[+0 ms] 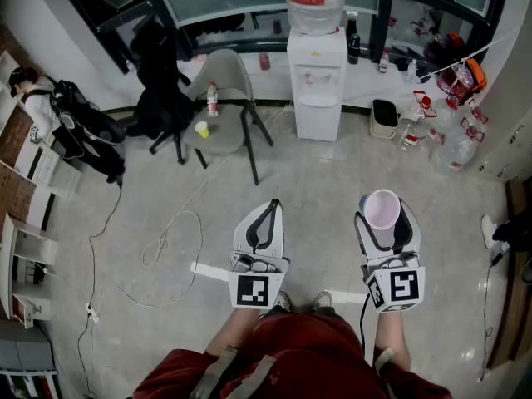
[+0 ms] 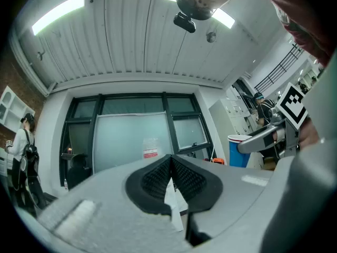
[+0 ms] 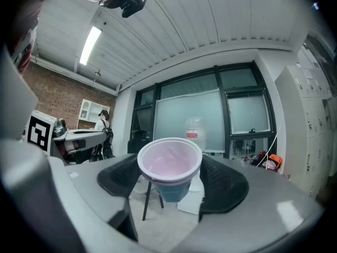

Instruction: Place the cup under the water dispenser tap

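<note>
The cup (image 3: 169, 165) is blue, pink inside; dispenser (image 1: 317, 81) white.

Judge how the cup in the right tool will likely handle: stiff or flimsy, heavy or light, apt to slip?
The cup looks thin-walled with a rolled rim, so probably flimsy; a hard squeeze from the right tool could dent it. It looks empty, so likely very light. Its smooth tapered side may slide against the pads.
</note>
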Available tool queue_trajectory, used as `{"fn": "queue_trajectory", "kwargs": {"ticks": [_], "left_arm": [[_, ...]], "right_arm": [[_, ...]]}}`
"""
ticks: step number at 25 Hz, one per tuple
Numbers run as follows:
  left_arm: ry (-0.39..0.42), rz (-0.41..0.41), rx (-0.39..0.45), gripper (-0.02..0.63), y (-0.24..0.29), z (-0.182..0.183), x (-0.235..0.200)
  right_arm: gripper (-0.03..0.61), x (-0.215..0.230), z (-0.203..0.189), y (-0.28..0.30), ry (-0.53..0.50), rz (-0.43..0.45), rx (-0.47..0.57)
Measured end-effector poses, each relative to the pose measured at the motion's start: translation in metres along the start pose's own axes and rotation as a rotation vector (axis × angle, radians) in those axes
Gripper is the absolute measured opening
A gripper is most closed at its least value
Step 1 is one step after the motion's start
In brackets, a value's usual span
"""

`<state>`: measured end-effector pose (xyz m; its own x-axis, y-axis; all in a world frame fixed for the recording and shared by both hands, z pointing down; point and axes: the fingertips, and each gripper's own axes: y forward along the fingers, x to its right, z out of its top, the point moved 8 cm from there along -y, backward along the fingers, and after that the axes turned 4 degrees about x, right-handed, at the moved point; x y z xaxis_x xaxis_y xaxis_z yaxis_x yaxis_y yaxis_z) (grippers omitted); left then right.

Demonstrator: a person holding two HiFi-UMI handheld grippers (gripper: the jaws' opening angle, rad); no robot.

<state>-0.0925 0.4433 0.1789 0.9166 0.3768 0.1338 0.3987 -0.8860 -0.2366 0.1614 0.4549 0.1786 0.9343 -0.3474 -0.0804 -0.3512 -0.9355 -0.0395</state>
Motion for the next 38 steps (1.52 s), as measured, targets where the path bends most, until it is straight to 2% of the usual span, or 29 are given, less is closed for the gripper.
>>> {"fn": "queue_trajectory", "kwargs": {"ticks": [7, 15, 23, 27, 31, 35, 38], "left_arm": [[-0.013, 0.006, 0.036, -0.002, -0.014, 0.008, -0.049], [-0.001, 0.01, 0.034, -0.003, -0.043, 0.003, -0.097], [-0.027, 0.016, 0.012, -0.003, -0.071, -0.018, -0.133], [-0.051, 0.015, 0.003, -0.003, -0.068, -0.024, -0.136], [-0.029, 0.005, 0.013, -0.003, -0.053, -0.027, -0.138], [-0.012, 0.01, 0.013, -0.002, -0.026, -0.036, -0.142], [-0.031, 0.024, 0.007, -0.003, 0.004, -0.043, -0.144]], "right_arm": [[0.35, -0.043, 0.01, 0.02, -0.001, -0.018, 0.005], [0.351, -0.088, 0.007, 0.038, -0.017, -0.042, 0.021], [0.353, -0.126, -0.003, 0.047, 0.008, -0.059, 0.013], [0.353, -0.126, -0.006, 0.052, -0.003, -0.059, -0.002], [0.353, -0.115, -0.009, 0.067, 0.005, -0.061, 0.005], [0.353, -0.098, -0.015, 0.092, -0.001, -0.058, 0.01], [0.353, -0.08, -0.021, 0.116, 0.007, -0.055, 0.01]]}}
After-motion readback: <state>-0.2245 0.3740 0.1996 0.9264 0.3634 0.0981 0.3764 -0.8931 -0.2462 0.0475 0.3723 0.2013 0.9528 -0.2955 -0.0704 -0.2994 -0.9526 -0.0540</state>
